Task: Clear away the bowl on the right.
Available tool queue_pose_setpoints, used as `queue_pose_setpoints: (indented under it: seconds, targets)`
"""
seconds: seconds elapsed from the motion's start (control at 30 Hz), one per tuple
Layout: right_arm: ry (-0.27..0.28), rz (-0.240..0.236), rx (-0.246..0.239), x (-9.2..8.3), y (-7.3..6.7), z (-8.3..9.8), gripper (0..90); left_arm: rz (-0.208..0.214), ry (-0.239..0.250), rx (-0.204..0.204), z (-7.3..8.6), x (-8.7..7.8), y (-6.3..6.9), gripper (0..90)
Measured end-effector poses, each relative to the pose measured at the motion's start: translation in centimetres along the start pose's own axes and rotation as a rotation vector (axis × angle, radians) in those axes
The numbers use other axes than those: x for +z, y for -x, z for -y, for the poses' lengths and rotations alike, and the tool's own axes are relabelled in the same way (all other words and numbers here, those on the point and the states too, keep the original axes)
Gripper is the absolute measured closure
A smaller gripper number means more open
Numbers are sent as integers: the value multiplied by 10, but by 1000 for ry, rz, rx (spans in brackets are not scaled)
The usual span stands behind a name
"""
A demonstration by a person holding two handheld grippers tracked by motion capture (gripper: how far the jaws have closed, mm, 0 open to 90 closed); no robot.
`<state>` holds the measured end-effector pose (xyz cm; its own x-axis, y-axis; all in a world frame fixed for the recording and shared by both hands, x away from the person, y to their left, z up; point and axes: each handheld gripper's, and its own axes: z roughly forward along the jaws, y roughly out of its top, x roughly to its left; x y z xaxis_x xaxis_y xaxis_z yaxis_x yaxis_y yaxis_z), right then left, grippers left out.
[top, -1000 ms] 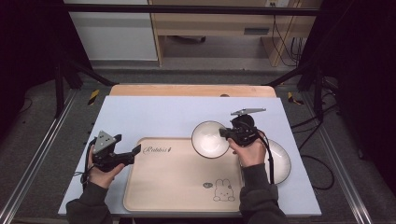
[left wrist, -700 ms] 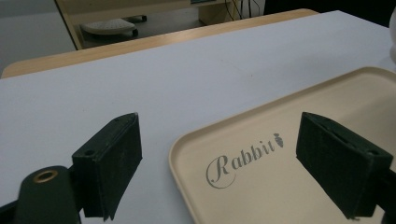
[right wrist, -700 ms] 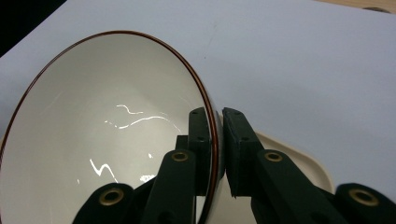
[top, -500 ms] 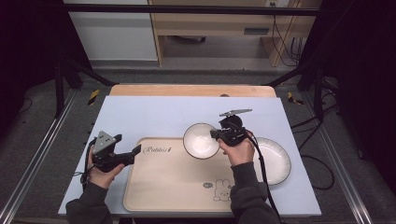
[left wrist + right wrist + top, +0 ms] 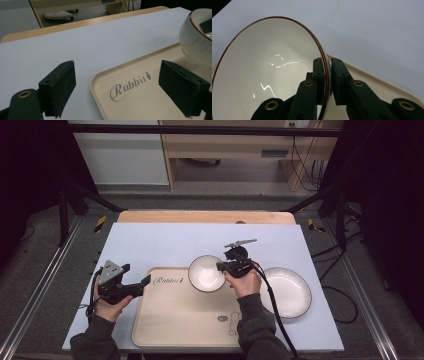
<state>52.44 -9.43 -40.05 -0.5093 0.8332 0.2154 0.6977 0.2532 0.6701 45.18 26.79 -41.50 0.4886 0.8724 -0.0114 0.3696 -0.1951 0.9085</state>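
The bowl (image 5: pixel 206 274) is white inside with a thin brown rim and faint ribbing on its outer wall. It sits over the tray's (image 5: pixel 175 320) far edge, at about 1 o'clock from the tray's middle. The right hand-held gripper (image 5: pixel 222 266) pinches its rim at the 3 o'clock side, one jaw inside, one outside. The left hand-held gripper (image 5: pixel 146 281) stands wide, holding nothing, at the tray's 9 o'clock edge. In the left gripper view the bowl (image 5: pixel 197 37) is cut off; whether it touches the tray is unclear.
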Motion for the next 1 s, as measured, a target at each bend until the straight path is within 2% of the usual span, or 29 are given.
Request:
queue_pose_setpoints:
  seconds: [0.43, 1.0]
  targets:
    - [-37, -13, -6, 29, -8, 4, 822, -2, 1, 0, 0, 0, 0, 139]
    - [-80, -9, 10, 45, -7, 7, 822, -4, -7, 3, 1, 1, 0, 139]
